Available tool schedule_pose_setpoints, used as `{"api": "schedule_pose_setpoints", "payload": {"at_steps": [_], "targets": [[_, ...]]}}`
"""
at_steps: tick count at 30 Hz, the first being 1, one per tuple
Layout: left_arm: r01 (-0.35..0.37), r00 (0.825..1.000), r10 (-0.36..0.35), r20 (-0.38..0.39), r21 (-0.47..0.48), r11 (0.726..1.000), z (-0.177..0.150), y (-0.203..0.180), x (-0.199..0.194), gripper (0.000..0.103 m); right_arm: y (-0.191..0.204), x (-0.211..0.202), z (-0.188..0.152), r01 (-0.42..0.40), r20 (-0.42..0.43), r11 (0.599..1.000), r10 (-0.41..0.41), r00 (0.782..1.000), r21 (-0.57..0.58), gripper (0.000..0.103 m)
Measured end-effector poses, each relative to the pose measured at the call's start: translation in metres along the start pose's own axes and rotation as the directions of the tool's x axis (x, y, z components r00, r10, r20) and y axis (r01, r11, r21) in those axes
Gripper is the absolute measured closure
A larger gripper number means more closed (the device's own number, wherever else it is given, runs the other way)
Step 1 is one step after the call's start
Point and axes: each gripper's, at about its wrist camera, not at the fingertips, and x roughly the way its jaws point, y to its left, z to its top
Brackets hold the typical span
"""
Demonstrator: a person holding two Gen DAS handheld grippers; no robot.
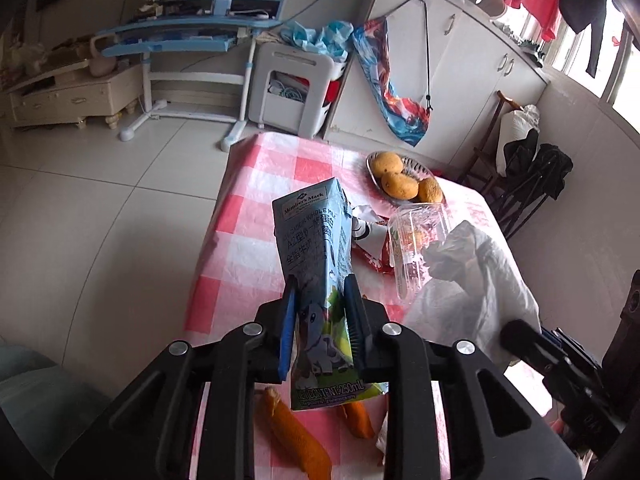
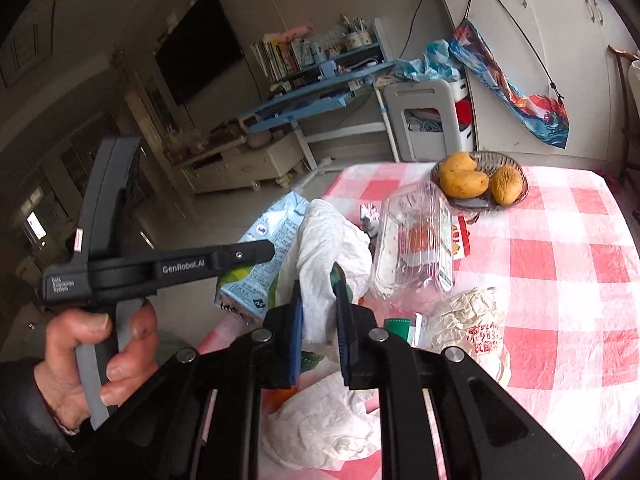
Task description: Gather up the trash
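Note:
My left gripper (image 1: 320, 296) is shut on a blue 250 mL milk carton (image 1: 316, 240) and holds it upright above the red-checked table (image 1: 248, 216). The carton also shows in the right wrist view (image 2: 264, 248), beside the left gripper's body (image 2: 160, 270). My right gripper (image 2: 318, 296) is shut on the rim of a white plastic bag (image 2: 328, 240), held up just right of the carton. The bag shows in the left wrist view (image 1: 472, 280). A clear plastic clamshell box (image 2: 412, 240), a crumpled paper wrapper (image 2: 472, 320) and a red-white snack wrapper (image 1: 372, 236) lie on the table.
A basket of mangoes (image 2: 480, 180) stands at the table's far side. Orange corn-like pieces (image 1: 292, 436) lie near the front edge under the carton. A folding chair with dark clothes (image 1: 532, 172) stands right of the table. Tiled floor (image 1: 100, 200) lies to the left.

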Motion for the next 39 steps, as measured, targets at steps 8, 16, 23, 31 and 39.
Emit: {"api": "schedule_pose_setpoints", "payload": {"at_steps": [8,16,23,31,39], "targets": [[0.025,0.999,-0.025,0.038,-0.001,1.0,-0.044,0.004,-0.058,0.081,0.007,-0.034,-0.017,-0.09,0.052,0.988,0.084,0.995,0.124,0.087],[0.037,0.999,-0.038,0.015,0.029,0.999,-0.071,-0.007,-0.07,0.081,-0.06,0.0,-0.042,0.153,-0.159,0.923,-0.102,0.982,0.354,0.08],[0.029,1.0,-0.028,-0.004,0.087,0.996,-0.079,-0.02,-0.067,0.081,-0.053,0.003,-0.031,0.138,-0.138,0.945,-0.1,0.985,0.298,0.039],[0.039,0.999,-0.04,0.003,0.103,0.994,-0.078,-0.027,-0.064,0.081,-0.06,0.015,-0.035,0.213,-0.135,0.946,-0.185,0.973,0.243,0.078],[0.038,0.997,-0.045,0.068,0.102,0.994,-0.078,-0.025,-0.082,0.081,-0.034,-0.034,-0.018,0.094,0.046,0.975,-0.105,0.993,0.2,0.097]]}}
